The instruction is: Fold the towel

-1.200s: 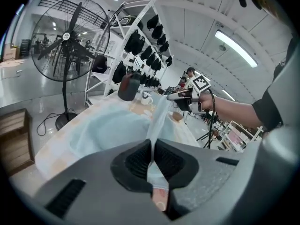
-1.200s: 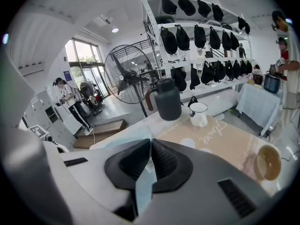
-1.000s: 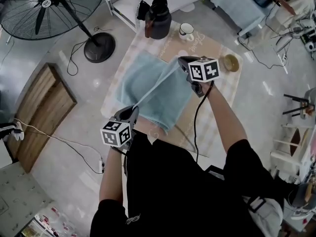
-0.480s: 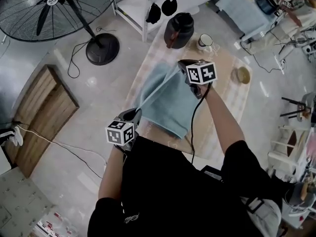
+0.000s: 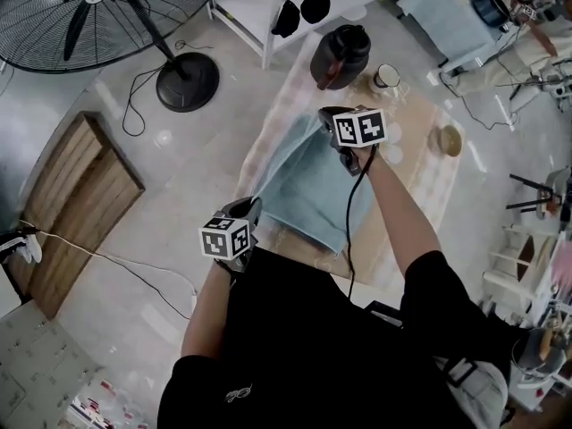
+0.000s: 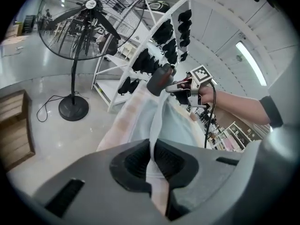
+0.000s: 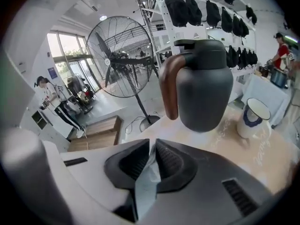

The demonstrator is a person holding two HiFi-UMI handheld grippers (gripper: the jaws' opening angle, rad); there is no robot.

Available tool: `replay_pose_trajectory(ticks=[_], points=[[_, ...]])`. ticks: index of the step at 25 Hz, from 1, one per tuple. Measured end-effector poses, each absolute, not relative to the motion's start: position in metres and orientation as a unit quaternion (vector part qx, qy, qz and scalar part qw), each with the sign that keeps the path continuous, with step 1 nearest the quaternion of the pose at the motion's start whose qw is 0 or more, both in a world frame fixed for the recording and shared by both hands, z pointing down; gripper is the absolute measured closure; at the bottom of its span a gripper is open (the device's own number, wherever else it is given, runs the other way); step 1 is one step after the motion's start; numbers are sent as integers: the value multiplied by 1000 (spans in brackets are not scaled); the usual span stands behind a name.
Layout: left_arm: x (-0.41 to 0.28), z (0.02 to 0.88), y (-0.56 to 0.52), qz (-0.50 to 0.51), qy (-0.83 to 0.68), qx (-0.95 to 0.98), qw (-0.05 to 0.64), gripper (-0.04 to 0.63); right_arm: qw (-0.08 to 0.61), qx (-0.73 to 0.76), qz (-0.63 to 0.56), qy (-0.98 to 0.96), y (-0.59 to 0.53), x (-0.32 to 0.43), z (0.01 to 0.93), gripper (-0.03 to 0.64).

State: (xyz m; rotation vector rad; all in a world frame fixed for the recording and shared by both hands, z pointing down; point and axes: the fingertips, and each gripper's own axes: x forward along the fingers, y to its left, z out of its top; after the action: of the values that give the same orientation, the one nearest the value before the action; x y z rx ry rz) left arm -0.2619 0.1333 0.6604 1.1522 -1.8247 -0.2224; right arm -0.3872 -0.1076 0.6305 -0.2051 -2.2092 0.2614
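Observation:
A light blue towel (image 5: 304, 186) lies on the table with its left edge lifted and stretched between my two grippers. My left gripper (image 5: 251, 208) is near the table's front left corner, shut on the towel's near corner (image 6: 152, 165). My right gripper (image 5: 337, 130) is farther back over the table, shut on the towel's far corner (image 7: 147, 182). In the left gripper view the towel's edge runs taut from my jaws up to the right gripper (image 6: 180, 86). The rest of the towel rests flat on the cloth-covered table (image 5: 420, 177).
A dark jug (image 5: 340, 56) with a brown handle stands at the table's back, close ahead of the right gripper (image 7: 201, 86). A white mug (image 5: 387, 77) and a small bowl (image 5: 445, 139) sit to its right. A big floor fan (image 5: 98, 7) stands left, with a rack behind.
Both grippers have moved forward and lower with the towel's edge. The right one has come nearer the jug; the lifted fold lies flatter over the towel.

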Motion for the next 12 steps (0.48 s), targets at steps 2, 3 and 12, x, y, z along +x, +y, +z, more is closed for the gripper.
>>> replay_pose_trajectory(ticks=[2,3,12], points=[[-266,659,136,-96,-753,458,463,558,417,-100,118,-896,-99,-394,626,500],[-269,658,138,-97,-759,450,460,522,408,-111,119,-898,-96,-395,623,437],[-236,641,109,-54,-753,487,439,439,397,-135,102,-902,-124,-348,614,413]])
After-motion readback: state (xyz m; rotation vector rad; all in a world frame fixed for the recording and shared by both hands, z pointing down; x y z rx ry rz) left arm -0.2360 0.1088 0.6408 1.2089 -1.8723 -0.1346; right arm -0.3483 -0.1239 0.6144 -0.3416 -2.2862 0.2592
